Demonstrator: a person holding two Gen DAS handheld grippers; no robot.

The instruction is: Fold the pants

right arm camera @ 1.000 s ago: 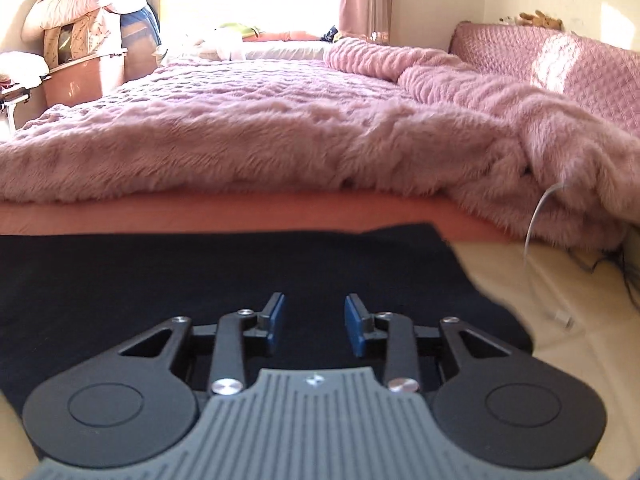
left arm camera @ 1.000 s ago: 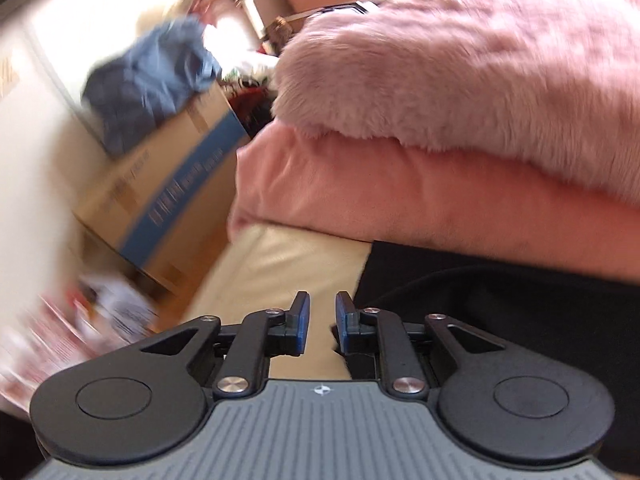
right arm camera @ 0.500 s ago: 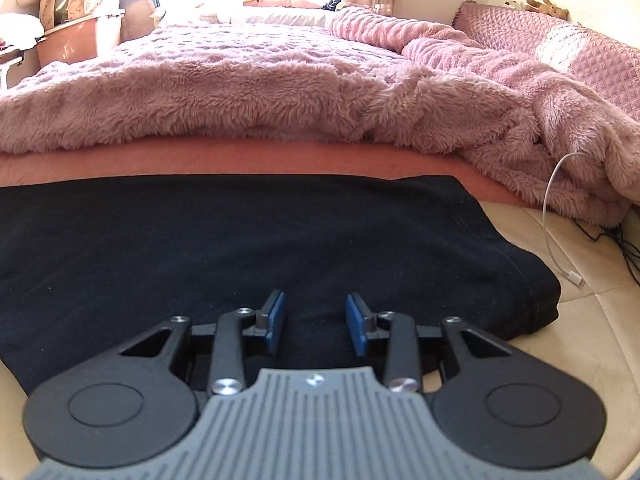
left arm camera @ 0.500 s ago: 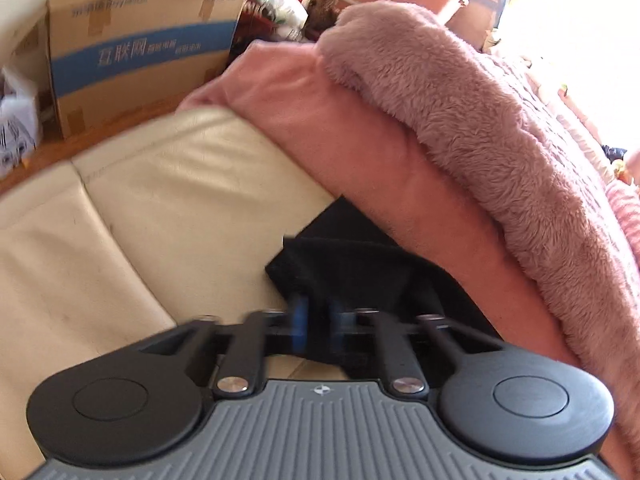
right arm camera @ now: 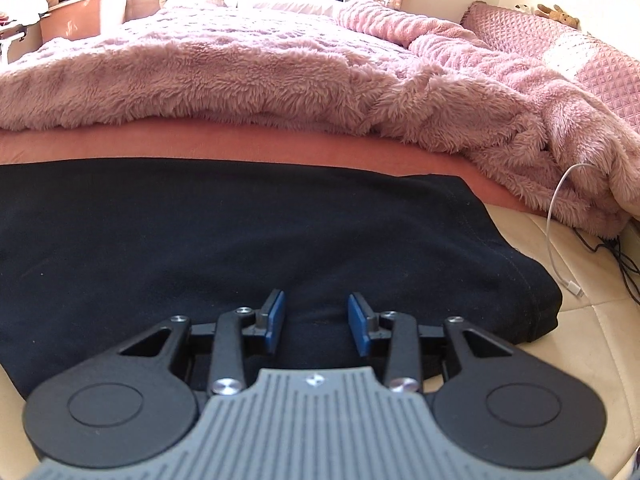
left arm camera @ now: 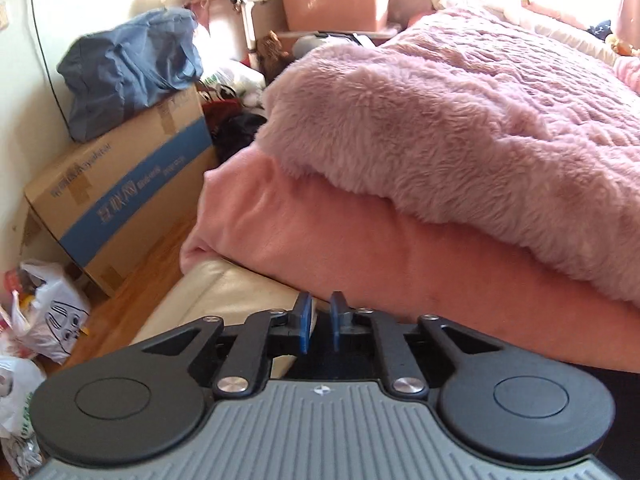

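The black pants (right arm camera: 248,232) lie flat and folded on the cream leather surface (right arm camera: 592,320), along the front of the pink bed. My right gripper (right arm camera: 316,320) is open and empty, low over the near edge of the pants. My left gripper (left arm camera: 320,324) has its jaws close together with a narrow gap; black fabric (left arm camera: 332,364) shows between and under the fingers, and I cannot tell whether they pinch it. It sits at the left end of the pants by the pink sheet (left arm camera: 360,252).
A fluffy pink blanket (right arm camera: 280,68) covers the bed behind the pants. A white charging cable (right arm camera: 560,248) lies at the right. Beside the bed on the left stand a cardboard box (left arm camera: 120,196) with a blue bag (left arm camera: 128,68) on it, and plastic bags (left arm camera: 44,312) on the wooden floor.
My left gripper swung from looking down along the cream surface back up toward the bed's corner, staying at the left end of the pants. My right gripper dropped a little closer to the pants.
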